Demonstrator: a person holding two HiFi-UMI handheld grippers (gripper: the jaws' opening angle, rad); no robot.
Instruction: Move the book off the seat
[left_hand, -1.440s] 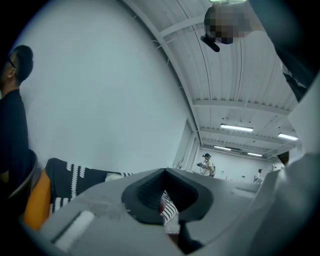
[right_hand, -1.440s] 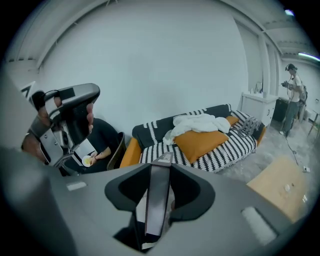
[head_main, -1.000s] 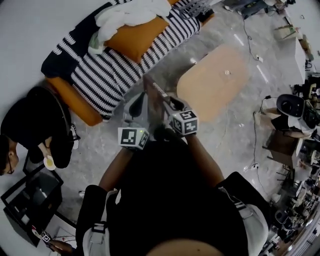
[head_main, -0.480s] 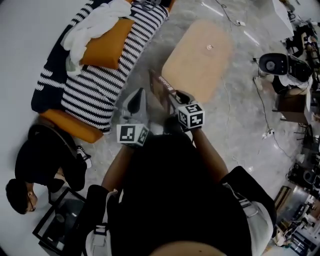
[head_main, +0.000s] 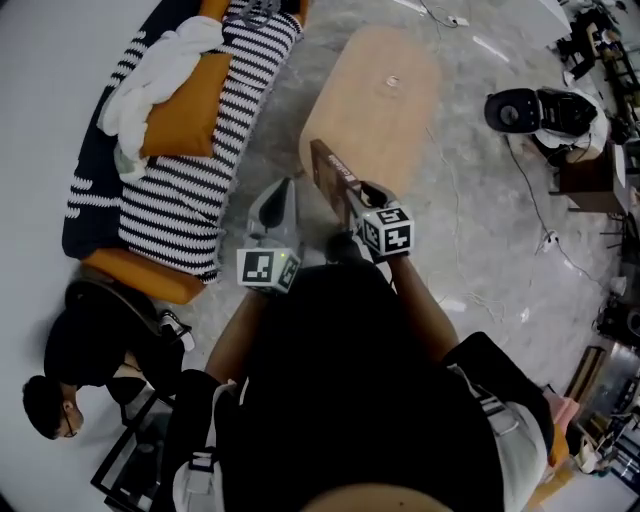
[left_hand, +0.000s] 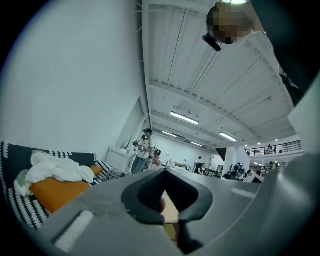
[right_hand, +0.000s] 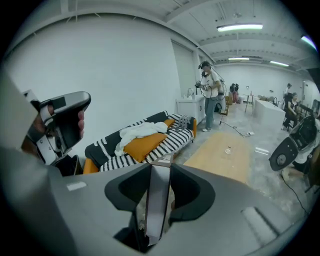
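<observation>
The right gripper (head_main: 352, 198) clamped the book (head_main: 325, 165) edge-on between its jaws at the frame's centre, clear of the striped sofa (head_main: 190, 190) at upper left (a white cloth (head_main: 160, 75) lay there) and near the wooden table (head_main: 370, 100). The left gripper (head_main: 280, 200), jaws together and empty, hung just beside it.

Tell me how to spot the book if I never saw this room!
Find the striped sofa and the pale wooden table beside it. Between them, above the grey floor, the right claw pinches a thin book. It's the only dark brown flat thing, held up in the air instead of lying on something.
</observation>
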